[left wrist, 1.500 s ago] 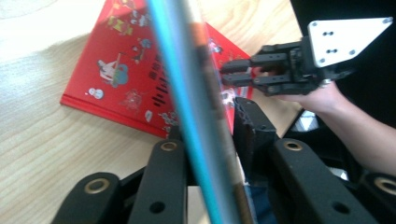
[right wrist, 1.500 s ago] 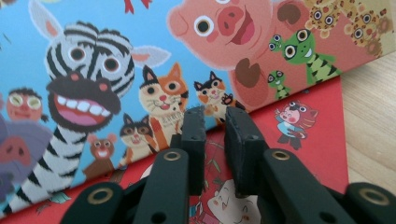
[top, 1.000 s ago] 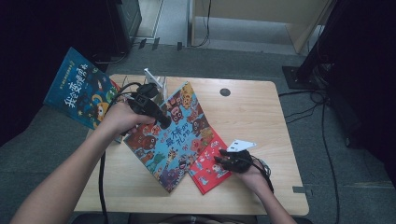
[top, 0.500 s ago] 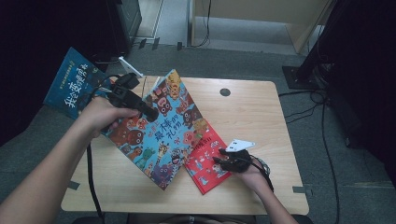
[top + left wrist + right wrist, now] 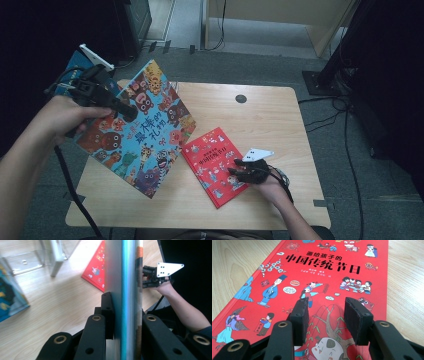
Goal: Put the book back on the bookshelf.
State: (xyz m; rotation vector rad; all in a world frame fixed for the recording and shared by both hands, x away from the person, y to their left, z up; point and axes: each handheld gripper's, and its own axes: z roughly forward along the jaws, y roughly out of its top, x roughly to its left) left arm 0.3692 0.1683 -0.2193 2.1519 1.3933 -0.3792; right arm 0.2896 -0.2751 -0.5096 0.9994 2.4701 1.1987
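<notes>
Books occupy both hands; at the table's (image 5: 280, 107) left edge the left gripper (image 5: 112, 102) pinches the blue picture book (image 5: 142, 135) by its left side, its jaws pressed onto the covers, the book tilted with its lower corner close to the front-left part of the top; behind it, off the rear-left corner, a second blue book (image 5: 70, 80) and a clear stand (image 5: 37, 258) are partly hidden by hand and cover; right of centre the red book (image 5: 212, 162) lies flat near the front edge, well apart from the dark round hole (image 5: 241, 98) near the rear edge; the right gripper (image 5: 239, 174) rests on the red cover, jaws spread after widening just now, nothing between them.
</notes>
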